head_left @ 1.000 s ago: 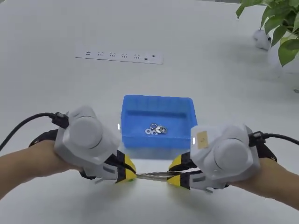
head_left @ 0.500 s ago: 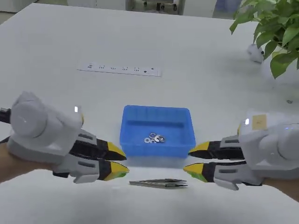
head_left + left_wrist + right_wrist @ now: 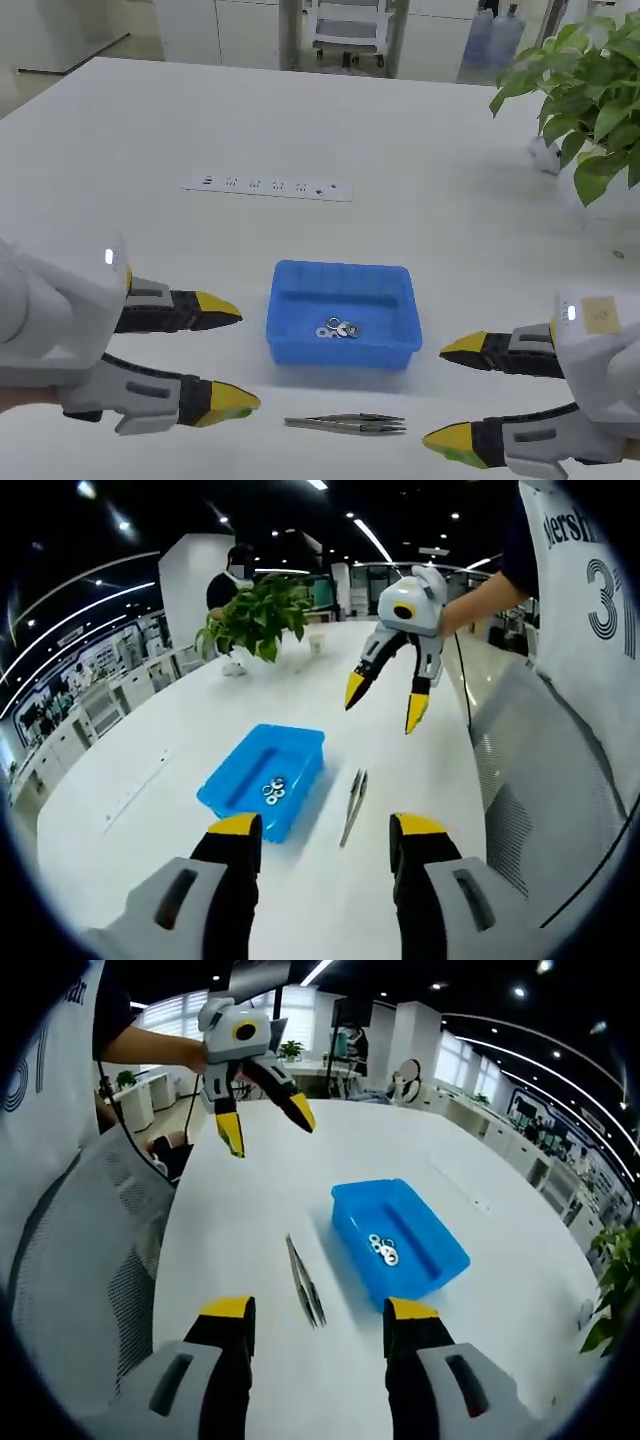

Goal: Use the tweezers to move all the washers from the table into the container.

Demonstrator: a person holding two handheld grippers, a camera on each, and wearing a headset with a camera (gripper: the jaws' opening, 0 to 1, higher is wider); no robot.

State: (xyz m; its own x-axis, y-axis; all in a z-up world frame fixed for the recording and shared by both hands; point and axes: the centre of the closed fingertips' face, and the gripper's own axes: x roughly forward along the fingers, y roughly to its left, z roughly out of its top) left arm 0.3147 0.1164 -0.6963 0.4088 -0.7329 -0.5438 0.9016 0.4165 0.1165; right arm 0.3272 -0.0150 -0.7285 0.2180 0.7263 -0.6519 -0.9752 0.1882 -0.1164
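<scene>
Item one, my left gripper: yellow-tipped jaws spread wide, released, nothing between them, held up off the table to the left of the container. Item two, my right gripper: jaws likewise parted and grasping nothing, held up to the right of the container and pointing across at the left one. Item three, tweezers: one slim metal pair, lying flat on the white table just beside the container's near wall and roughly parallel to it, between my two grippers and touched by neither. Item four, container: one blue rectangular tray, upright on the table, near the middle of the head view. Item five, washers: a small cluster of silvery rings bunched together on the container's floor near its centre; I cannot tell the exact count. Sundry: a white power strip farther back on the table, well apart from the container; a green leafy plant at the far right; a grey mesh chair at the table's edge in the left gripper view.
</scene>
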